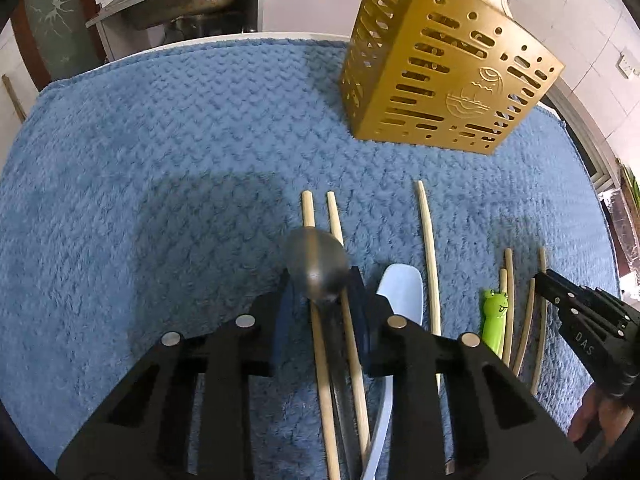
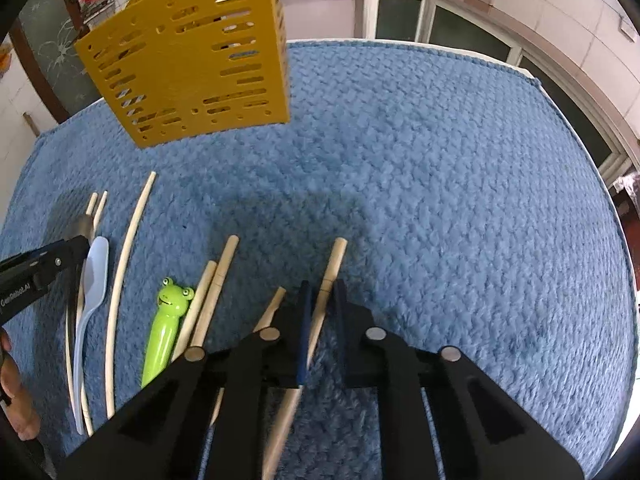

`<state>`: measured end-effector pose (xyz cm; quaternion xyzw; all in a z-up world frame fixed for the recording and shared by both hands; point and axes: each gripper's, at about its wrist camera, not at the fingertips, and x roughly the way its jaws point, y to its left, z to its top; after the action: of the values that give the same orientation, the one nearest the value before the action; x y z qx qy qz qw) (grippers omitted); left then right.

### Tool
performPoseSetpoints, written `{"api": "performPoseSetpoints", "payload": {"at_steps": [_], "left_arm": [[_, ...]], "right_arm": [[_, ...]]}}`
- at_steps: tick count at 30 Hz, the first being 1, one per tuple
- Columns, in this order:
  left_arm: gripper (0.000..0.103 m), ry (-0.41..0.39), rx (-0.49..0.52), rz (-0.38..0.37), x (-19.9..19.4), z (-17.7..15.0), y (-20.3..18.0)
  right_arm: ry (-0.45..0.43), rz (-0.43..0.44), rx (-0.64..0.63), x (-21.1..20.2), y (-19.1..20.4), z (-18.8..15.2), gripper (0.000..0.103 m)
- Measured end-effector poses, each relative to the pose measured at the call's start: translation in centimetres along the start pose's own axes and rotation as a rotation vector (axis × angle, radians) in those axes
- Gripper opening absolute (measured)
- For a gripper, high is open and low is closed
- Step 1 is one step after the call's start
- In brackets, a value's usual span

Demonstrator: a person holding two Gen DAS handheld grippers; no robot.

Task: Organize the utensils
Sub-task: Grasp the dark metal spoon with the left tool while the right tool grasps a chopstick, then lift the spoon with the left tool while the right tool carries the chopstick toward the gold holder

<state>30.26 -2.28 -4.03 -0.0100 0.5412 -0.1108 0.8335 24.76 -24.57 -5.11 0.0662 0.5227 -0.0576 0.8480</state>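
A gold perforated utensil holder stands at the back of the blue mat; it also shows in the right wrist view. My left gripper is shut on a metal spoon, held above two wooden chopsticks. A light blue plastic spoon lies just to its right. My right gripper is shut on a wooden chopstick. Several other chopsticks, a long thin stick and a green frog-handled utensil lie on the mat between the grippers.
A blue fluffy mat covers the table. Its far edge borders kitchen cabinets and a sink. The right gripper's body shows at the right of the left wrist view.
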Motion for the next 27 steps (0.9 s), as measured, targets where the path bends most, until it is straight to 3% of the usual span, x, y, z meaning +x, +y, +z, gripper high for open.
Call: {"api": "performPoseSetpoints", "payload": {"at_steps": [10,19,20,27], "left_arm": [[0.023,0.015,0.025,0.014,1.0,1.5,-0.7],[0.009,-0.091,0.049,0.000,0.0,-0.3,-0.3],[0.004,-0.099,0.049,-0.001,-0.3,-0.4,-0.3],[0.004,-0.163,0.073,-0.034,-3.2,-1.2,-0.9]], "right_arm": [[0.024,0.022,-0.035,0.4,0.0,0.9,0.008],[-0.114,0.046,-0.028,-0.1,-0.5,-1.2,0.007],[-0.123,0.055,-0.021,-0.2,-0.6,-1.4,0.007],[-0.188,0.101,-0.004,-2.2,-1.2,-1.5,0.006]]}}
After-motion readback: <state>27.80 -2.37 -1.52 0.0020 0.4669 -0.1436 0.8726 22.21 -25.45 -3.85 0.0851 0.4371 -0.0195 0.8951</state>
